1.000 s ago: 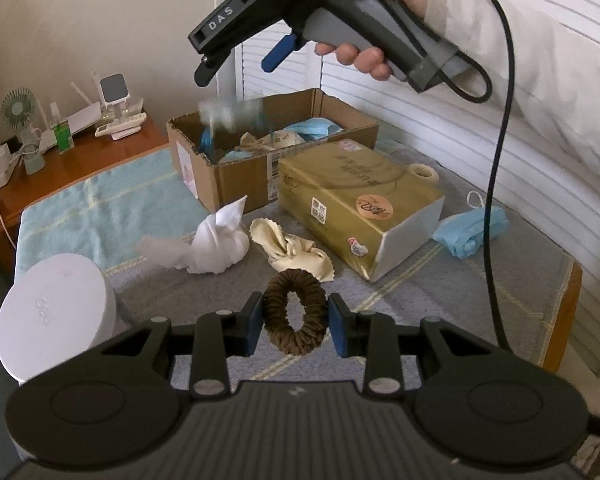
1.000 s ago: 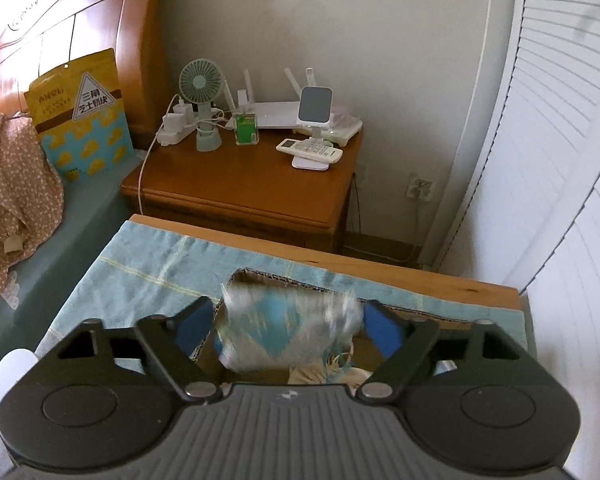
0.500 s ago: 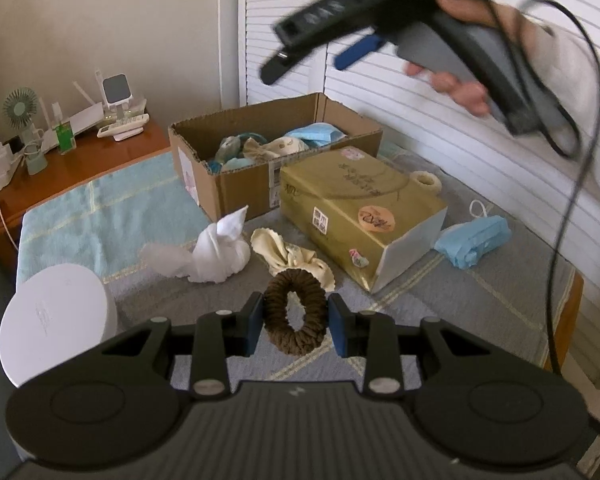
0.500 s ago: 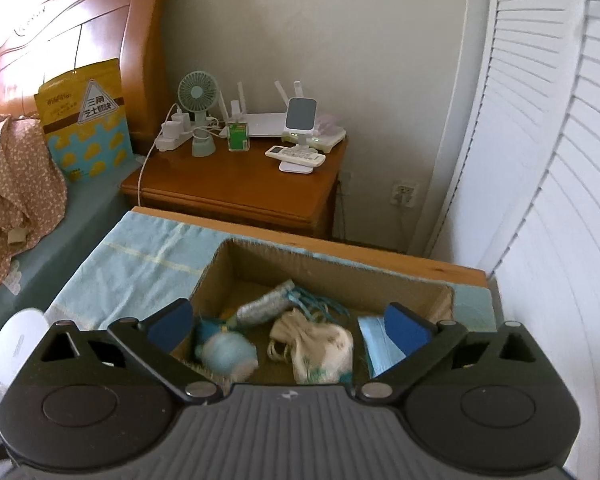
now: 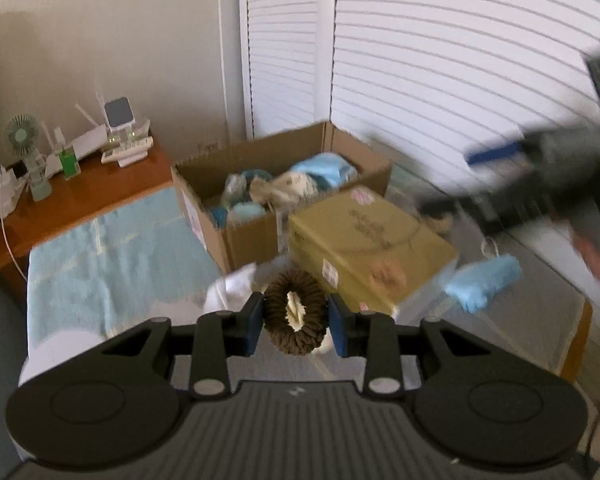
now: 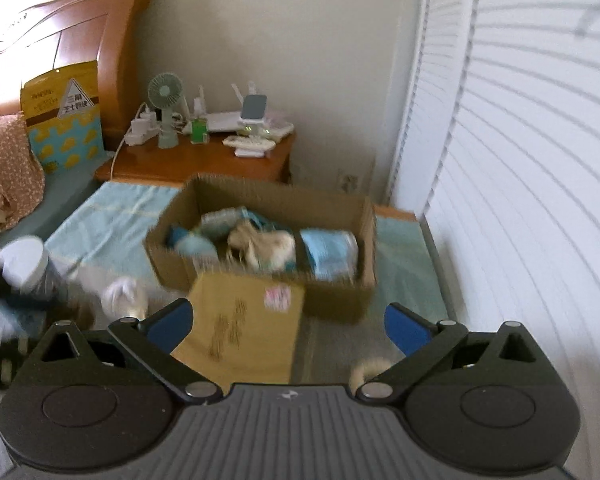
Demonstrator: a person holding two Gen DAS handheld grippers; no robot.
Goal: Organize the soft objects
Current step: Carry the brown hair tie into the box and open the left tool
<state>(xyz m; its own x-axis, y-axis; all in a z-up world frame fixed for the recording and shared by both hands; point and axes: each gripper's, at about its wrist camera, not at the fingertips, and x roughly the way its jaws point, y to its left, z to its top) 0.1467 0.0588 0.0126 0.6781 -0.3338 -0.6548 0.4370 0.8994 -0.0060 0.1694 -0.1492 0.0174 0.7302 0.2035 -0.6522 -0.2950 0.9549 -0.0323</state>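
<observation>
My left gripper [image 5: 296, 316] is shut on a brown scrunchie [image 5: 295, 312], held upright above the grey mat. Past it stands an open cardboard box [image 5: 240, 236] holding several soft items: light blue cloths, a cream pouch and a patterned sock. A white cloth [image 5: 230, 290] lies just left of the scrunchie, and a blue face mask [image 5: 484, 282] lies at the right. My right gripper [image 6: 288, 320] stands wide open with nothing between its fingers, pulled back over the gold tissue box [image 6: 244, 328]. The same cardboard box [image 6: 260, 292] sits beyond it.
A gold tissue box [image 5: 364, 244] lies in front of the cardboard box. A white round lidded jar [image 6: 26, 260] stands at the left. A roll of tape [image 6: 370, 370] lies near the right gripper's right finger. A wooden nightstand [image 6: 196, 160] with a fan and gadgets is behind.
The right gripper let a patterned sock fall into the cardboard box, opened wide and drew back towards the tissue box. The left gripper carried the scrunchie up and forward a little.
</observation>
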